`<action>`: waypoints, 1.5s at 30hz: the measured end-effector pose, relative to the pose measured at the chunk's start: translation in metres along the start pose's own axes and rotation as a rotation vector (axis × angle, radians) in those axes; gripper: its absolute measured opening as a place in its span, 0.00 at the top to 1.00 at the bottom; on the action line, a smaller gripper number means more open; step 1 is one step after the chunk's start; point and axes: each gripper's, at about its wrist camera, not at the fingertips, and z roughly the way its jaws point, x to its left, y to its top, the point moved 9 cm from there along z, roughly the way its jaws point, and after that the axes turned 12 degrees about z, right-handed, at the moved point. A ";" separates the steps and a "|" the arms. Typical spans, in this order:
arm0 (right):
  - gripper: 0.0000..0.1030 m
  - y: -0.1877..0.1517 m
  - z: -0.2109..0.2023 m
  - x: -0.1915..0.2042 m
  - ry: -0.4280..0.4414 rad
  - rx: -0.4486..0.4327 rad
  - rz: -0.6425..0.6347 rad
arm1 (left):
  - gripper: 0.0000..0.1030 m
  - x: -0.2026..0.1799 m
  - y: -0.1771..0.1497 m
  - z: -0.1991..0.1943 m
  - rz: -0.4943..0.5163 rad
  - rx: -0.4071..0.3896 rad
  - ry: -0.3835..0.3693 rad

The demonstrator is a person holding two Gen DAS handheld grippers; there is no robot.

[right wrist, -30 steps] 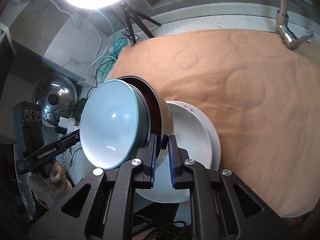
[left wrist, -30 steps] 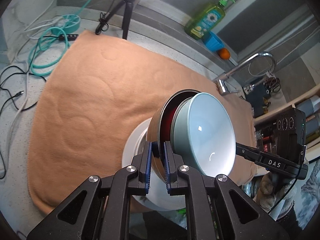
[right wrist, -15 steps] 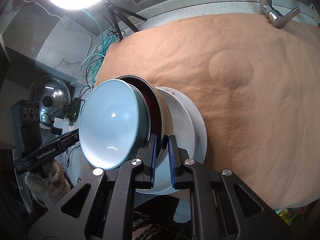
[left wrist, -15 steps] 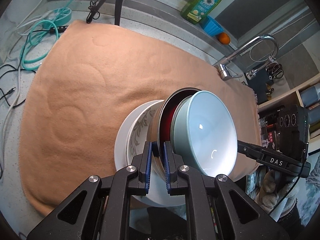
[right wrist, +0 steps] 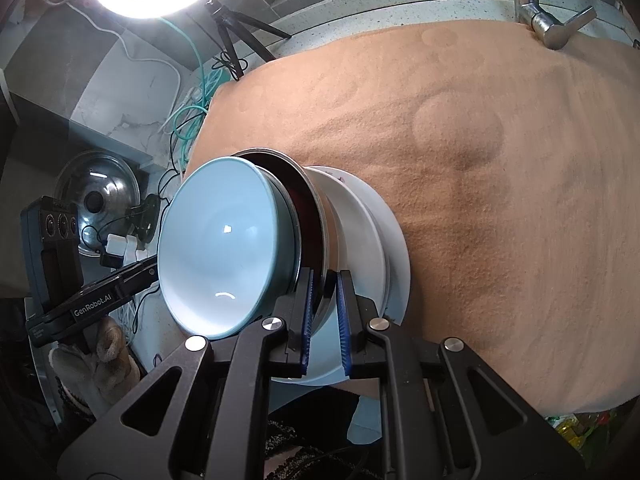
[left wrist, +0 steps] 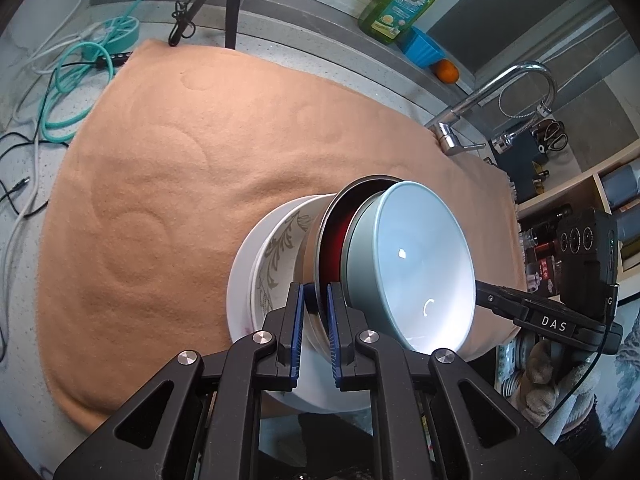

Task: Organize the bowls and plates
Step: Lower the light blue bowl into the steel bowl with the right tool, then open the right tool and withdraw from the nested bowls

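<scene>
Holding a nested pair, blue bowl [left wrist: 416, 268] inside a steel bowl [left wrist: 332, 236], tipped on edge directly over the white bowl and plate stack [left wrist: 260, 280] at the near edge of the cloth-covered table [left wrist: 168, 168]. Left claw [left wrist: 316, 328] and right claw [right wrist: 323, 312] are both clenched on opposite sides of the steel rim. The steel base looks just clear of the stack, though contact is hidden.

towel [left wrist: 168, 184] bare (faucet [left wrist: 492, 100] behind)

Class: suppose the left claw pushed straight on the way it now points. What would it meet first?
The left claw already grips the metal bowl's rim. Just beyond lies the white patterned bowl stacked on the white plate, likely first contact, though depth is hard to judge.
</scene>
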 end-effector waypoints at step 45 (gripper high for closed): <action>0.65 -0.011 -0.068 -0.004 -0.116 -0.287 -0.114 | 0.59 -0.021 -0.005 -0.060 0.176 -0.191 0.234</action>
